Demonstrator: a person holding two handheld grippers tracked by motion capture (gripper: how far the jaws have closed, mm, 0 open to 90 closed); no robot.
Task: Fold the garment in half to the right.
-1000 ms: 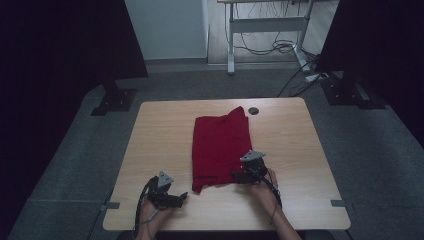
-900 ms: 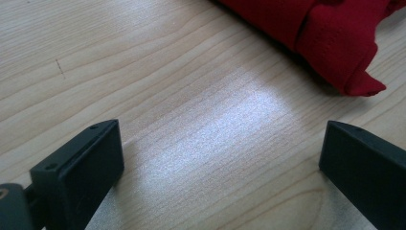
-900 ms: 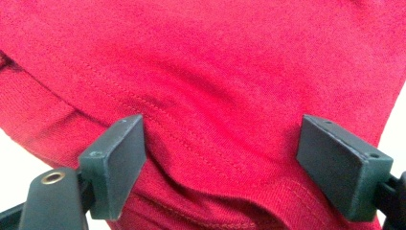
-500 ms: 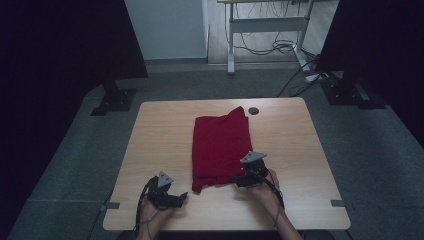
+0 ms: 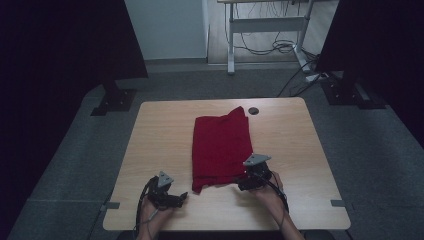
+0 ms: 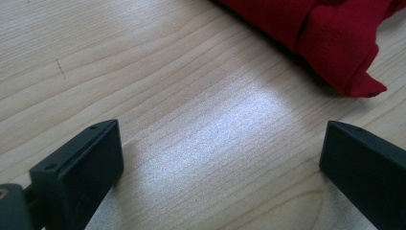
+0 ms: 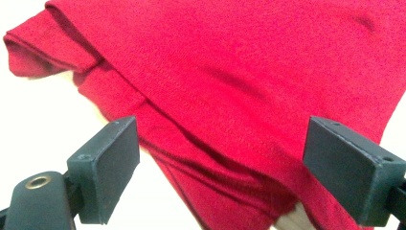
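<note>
Red garment (image 5: 221, 147) lies folded into a narrow stack mid-counter (image 5: 150, 135); right hand-held gripper (image 5: 239, 183), jaws just opened wide, hovers empty at its near edge, left hand-held gripper (image 5: 183, 196) stands open, empty, beside the near corner; folding appears largely done

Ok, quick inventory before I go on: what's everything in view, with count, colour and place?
Red cloth: one, red, folded, lying mid-table with its near end between the two grippers.
Table: one, light wood grain, centre of the high view.
Small round disc: one, dark, on the table's far edge beside the cloth's far corner.
Desk frame: one, grey, on the floor behind the table, loose cables under it.
Dark panels: two, black, standing left and right of the table.
Left gripper: one, black, open over bare wood at the near edge.
Right gripper: one, black, fingers open, at the cloth's near right corner.
</note>
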